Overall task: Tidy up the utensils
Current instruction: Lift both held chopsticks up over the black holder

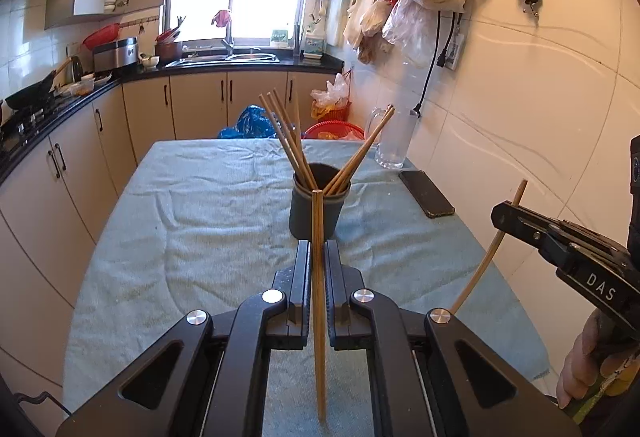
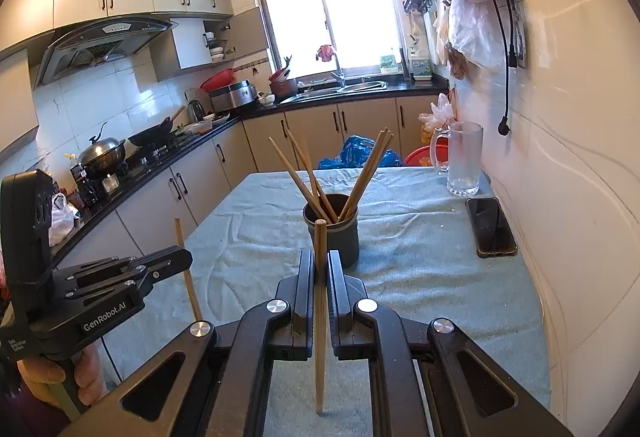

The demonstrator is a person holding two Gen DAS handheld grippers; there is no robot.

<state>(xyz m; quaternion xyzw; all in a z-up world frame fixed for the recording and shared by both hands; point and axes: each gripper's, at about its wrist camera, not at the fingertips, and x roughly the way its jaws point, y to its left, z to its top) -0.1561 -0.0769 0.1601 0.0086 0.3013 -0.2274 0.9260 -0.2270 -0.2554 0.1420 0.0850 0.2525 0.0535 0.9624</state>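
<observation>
the left hand-held gripper (image 1: 318,253) and the right hand-held gripper (image 2: 320,265) are each clamped on one upright wooden chopstick (image 1: 319,277) (image 2: 320,297), just before the dark round cup (image 1: 318,211) of chopsticks on the towel-covered desk (image 1: 200,221).

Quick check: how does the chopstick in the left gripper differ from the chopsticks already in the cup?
The held chopstick is one stick, pinched upright by the left gripper; the chopsticks in the cup are several, leaning outward to both sides. The held one hangs clear above the towel, short of the dark cup; the others rest inside it. Both are plain brown wood. The right gripper pinches a similar stick.
</observation>
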